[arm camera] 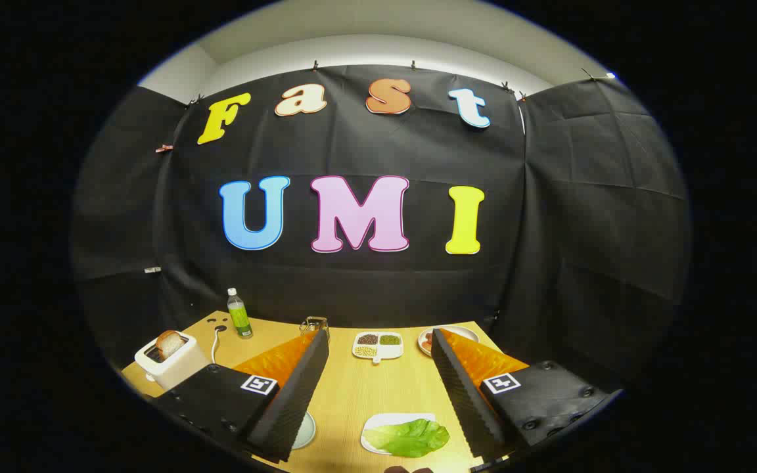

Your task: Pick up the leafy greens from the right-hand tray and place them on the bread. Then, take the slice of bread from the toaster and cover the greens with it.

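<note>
My gripper [378,348] is open, its two fingers spread wide above the wooden table [352,394] with nothing between them. A green leafy piece [408,437] lies on a white tray [374,422] low between the fingers, close to the right finger. A white toaster [169,360] stands to the left beyond the left finger, with a slice of bread [169,343] sticking up from its slot. A round plate's edge [307,431] peeks out beside the left finger; what lies on it is hidden.
A green bottle [240,315] stands at the table's back left. A small glass jar [314,324], a divided dish of beans [378,345] and a plate [444,336] with food sit along the back edge. A white cable [215,345] runs from the toaster.
</note>
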`<state>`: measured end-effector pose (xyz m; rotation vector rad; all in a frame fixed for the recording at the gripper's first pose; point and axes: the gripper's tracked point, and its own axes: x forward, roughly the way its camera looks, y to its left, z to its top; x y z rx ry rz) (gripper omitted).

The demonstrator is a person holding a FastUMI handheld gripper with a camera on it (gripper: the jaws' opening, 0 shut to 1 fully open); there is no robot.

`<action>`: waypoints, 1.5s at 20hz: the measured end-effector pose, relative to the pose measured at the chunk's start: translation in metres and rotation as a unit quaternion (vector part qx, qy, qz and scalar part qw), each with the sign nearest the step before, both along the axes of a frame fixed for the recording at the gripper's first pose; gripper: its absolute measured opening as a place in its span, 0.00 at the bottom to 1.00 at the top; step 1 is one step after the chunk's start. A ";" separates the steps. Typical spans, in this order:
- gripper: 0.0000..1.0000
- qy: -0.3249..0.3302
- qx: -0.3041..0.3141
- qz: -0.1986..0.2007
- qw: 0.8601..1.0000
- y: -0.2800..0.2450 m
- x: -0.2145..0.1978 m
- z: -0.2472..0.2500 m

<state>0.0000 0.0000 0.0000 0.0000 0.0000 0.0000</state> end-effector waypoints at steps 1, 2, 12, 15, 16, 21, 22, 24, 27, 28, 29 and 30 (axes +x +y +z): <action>0.98 0.001 -0.003 0.003 1.000 0.001 0.001 0.000; 0.97 0.002 -0.005 0.005 1.000 0.001 0.002 -0.002; 0.98 0.012 -0.002 0.029 0.999 0.007 0.012 -0.012; 0.98 0.022 0.002 0.031 0.999 0.004 0.014 -0.020; 0.98 0.026 0.002 0.032 0.999 0.004 0.016 -0.022; 0.98 0.052 -0.001 0.028 0.998 -0.004 0.022 -0.041; 0.98 0.056 -0.001 0.029 0.998 -0.005 0.024 -0.042; 0.98 0.062 -0.004 0.032 0.998 -0.006 0.030 -0.046; 0.98 0.080 -0.026 0.041 0.996 -0.010 0.033 -0.066; 0.98 0.094 -0.030 0.044 0.994 -0.013 0.033 -0.076; 0.98 0.111 -0.031 0.049 0.992 -0.013 0.034 -0.087; 0.98 0.128 -0.030 0.057 0.990 -0.012 0.034 -0.099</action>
